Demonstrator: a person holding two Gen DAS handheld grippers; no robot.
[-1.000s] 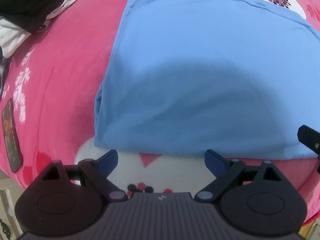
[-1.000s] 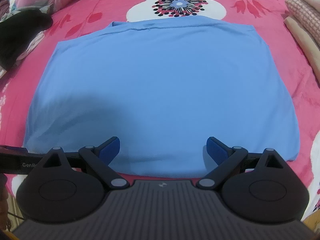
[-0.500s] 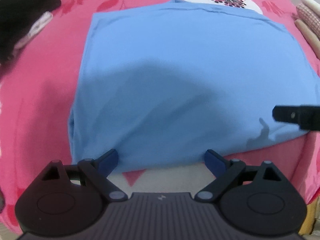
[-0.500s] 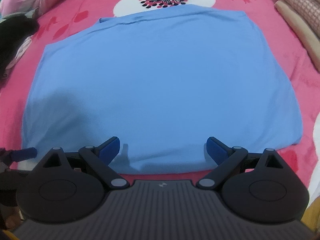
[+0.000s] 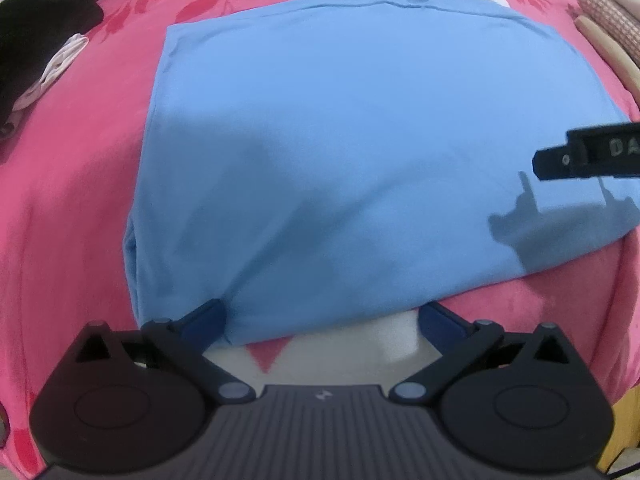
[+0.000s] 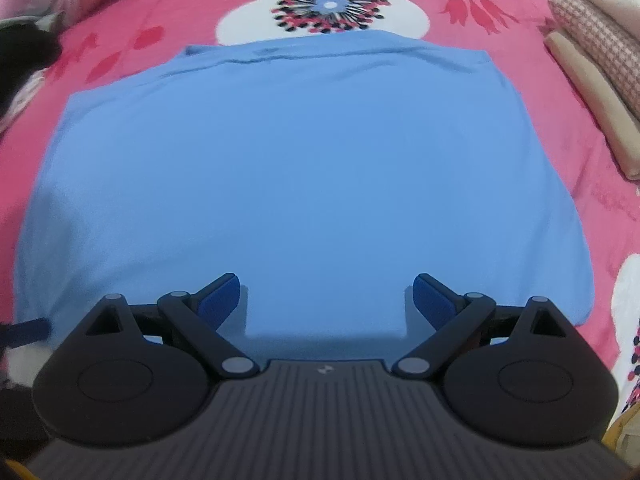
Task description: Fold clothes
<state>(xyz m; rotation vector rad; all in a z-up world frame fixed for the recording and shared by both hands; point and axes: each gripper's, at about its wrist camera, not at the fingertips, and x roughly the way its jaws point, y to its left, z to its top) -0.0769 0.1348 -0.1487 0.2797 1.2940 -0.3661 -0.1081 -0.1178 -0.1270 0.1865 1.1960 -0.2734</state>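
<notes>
Broadly, bed cover (image 6: pixel 560 120): pink plush with large white flowers and red leaf prints, spread under everything.
Blue garment (image 6: pixel 304 184): folded into a rough rectangle, flat at the middle of the bed, its near edge just at both tools.
Folded pile (image 6: pixel 600 68): beige and checked cloth at the right edge.
Dark clothing (image 5: pixel 36 48): heaped at the far left.
Left tongs (image 5: pixel 322 318): spread wide, having just opened further; the garment's near left corner lies between the blue pads, unpinched.
Right tongs (image 6: pixel 326 294): spread wide over the near hem, gripping nothing.
Writing: white letters "DA" on the right tool, as the left camera shows it.
</notes>
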